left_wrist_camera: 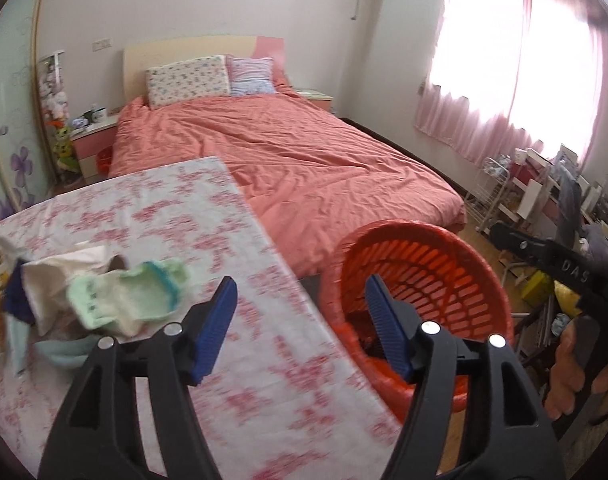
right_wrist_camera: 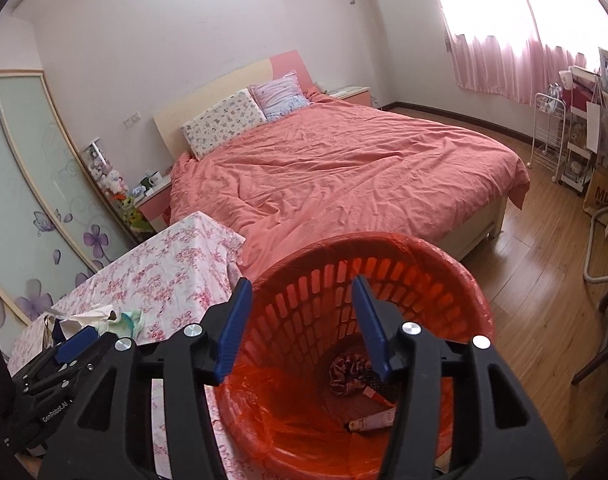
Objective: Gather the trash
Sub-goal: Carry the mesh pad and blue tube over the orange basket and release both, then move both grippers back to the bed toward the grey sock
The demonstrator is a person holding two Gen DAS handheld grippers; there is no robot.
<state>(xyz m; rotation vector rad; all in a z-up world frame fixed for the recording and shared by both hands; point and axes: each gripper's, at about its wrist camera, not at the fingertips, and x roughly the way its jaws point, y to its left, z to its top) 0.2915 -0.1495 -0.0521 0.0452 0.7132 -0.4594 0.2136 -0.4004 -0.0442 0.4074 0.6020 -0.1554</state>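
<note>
A pile of trash [left_wrist_camera: 103, 296] lies on the floral-clothed table [left_wrist_camera: 175, 216]: white tissue, a mint-green wrapper and a yellow packet at the left edge. My left gripper [left_wrist_camera: 300, 294] is open and empty, to the right of the pile, over the table's edge. Beside the table stands a red slatted basket [left_wrist_camera: 424, 264] lined with a red bag. My right gripper [right_wrist_camera: 301, 292] hangs open and empty over the basket [right_wrist_camera: 388, 242]. Inside lie a crumpled patterned wrapper [right_wrist_camera: 348, 372] and a pale tube [right_wrist_camera: 372, 422]. The trash pile [right_wrist_camera: 111, 318] shows at the left, behind one blue pad [right_wrist_camera: 76, 345] of the left gripper.
A bed with a coral cover [right_wrist_camera: 344, 168] fills the room behind the table and basket. Wooden floor [right_wrist_camera: 544, 280] runs to the right, with white racks and boxes [right_wrist_camera: 576, 148] by the curtained window. A hand [left_wrist_camera: 572, 372] holds the right tool at the right edge.
</note>
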